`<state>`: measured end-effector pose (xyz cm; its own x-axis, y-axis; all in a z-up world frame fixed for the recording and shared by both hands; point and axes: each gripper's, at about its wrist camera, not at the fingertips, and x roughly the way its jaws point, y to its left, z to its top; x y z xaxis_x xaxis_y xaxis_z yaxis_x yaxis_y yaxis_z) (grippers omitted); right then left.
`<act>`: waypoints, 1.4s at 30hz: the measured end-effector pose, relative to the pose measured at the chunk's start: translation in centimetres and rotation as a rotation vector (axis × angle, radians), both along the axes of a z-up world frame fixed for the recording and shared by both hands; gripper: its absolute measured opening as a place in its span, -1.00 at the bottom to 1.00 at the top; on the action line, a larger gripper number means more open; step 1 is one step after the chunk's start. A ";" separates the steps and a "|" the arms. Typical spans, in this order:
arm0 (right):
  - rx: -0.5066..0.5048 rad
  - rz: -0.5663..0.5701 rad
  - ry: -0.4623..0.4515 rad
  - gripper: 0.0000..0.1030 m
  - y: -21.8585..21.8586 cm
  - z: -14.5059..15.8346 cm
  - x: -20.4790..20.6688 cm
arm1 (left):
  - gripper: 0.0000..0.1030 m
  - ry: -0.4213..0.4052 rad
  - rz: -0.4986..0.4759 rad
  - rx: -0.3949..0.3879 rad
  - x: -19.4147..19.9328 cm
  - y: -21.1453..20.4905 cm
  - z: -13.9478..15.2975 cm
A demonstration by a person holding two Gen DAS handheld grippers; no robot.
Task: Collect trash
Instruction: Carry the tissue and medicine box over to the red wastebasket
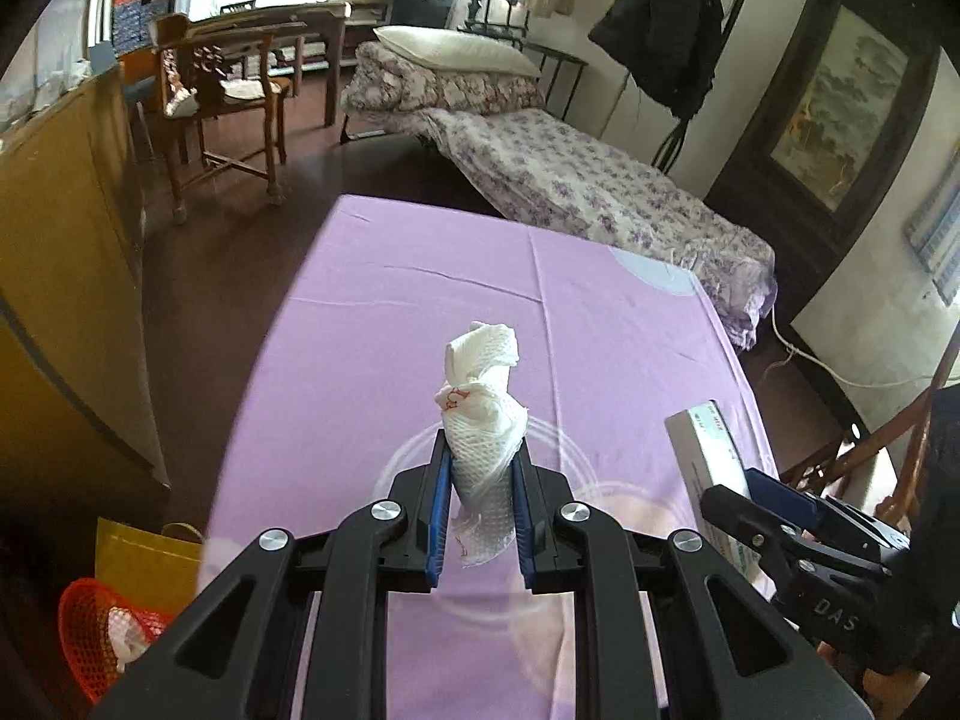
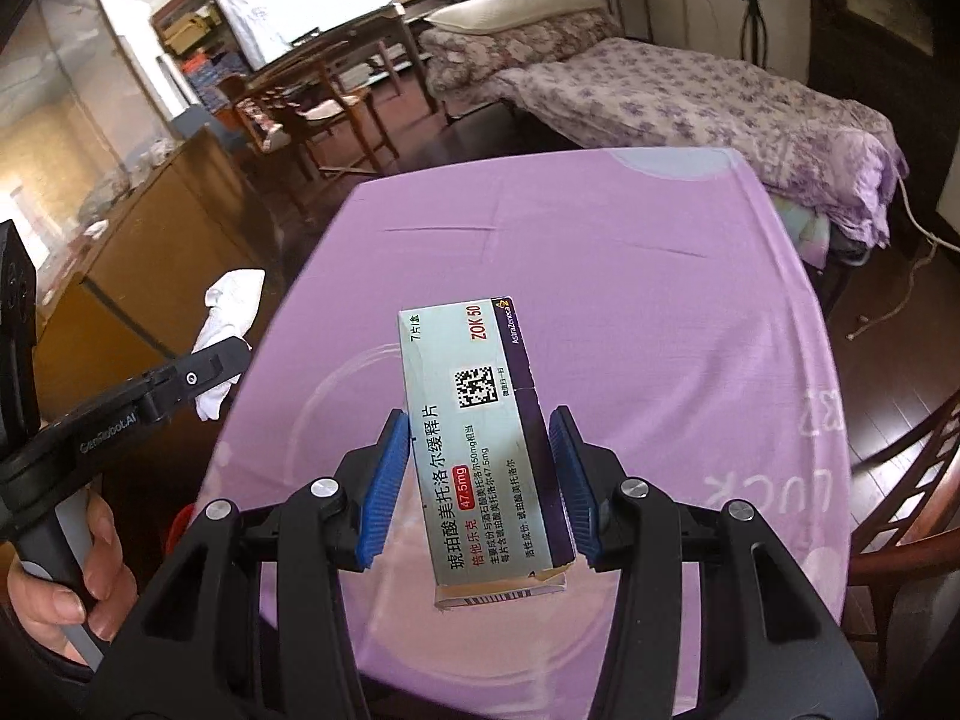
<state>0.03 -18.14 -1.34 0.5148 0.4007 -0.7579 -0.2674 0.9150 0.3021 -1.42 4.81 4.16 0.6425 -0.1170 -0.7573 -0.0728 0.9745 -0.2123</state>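
The bed (image 1: pixel 588 192), dressed in a purple flowered cover, is stretching from twelve o'clock toward two o'clock in the left wrist view, with a pale pillow (image 1: pixel 456 51) lying on folded bedding at its far end. The tabletop (image 1: pixel 420 312), draped in a lilac cloth, is filling the middle of both views and is lying just beside the bed's near corner. A wooden chair (image 1: pixel 222 102) is standing at ten o'clock on the dark floor, well apart from the tabletop. A yellow bag (image 1: pixel 141 564) and a red mesh basket (image 1: pixel 99 630) are sitting on the floor at eight o'clock in the left wrist view, beside the tabletop's edge; something white is showing inside the basket.

The left tool (image 1: pixel 480 480) is gripping a crumpled white paper towel (image 1: pixel 483 396) between its blue pads, and the towel is sticking up past the fingertips above the cloth. In the right wrist view this tool is appearing at nine o'clock, carried by a person's hand (image 2: pixel 72 564) at eight o'clock.

The right tool (image 2: pixel 480 438) is clamping a medicine box (image 2: pixel 480 444) by its long sides, its printed face turned to the camera and its torn end pointing toward six o'clock. In the left wrist view the box is showing at three o'clock, lifted clear of the cloth.
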 end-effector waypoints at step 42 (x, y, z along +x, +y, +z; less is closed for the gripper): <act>-0.113 0.816 0.188 -0.06 38.9 -2.0 -13.1 | -0.64 0.211 0.602 -0.084 -23.5 30.1 -9.1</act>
<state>-13.03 20.73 -3.30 -0.0415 0.5090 -0.8598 -0.8118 0.4844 0.3259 -24.94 34.94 -4.97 0.4525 0.1536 -0.8784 -0.6505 0.7306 -0.2074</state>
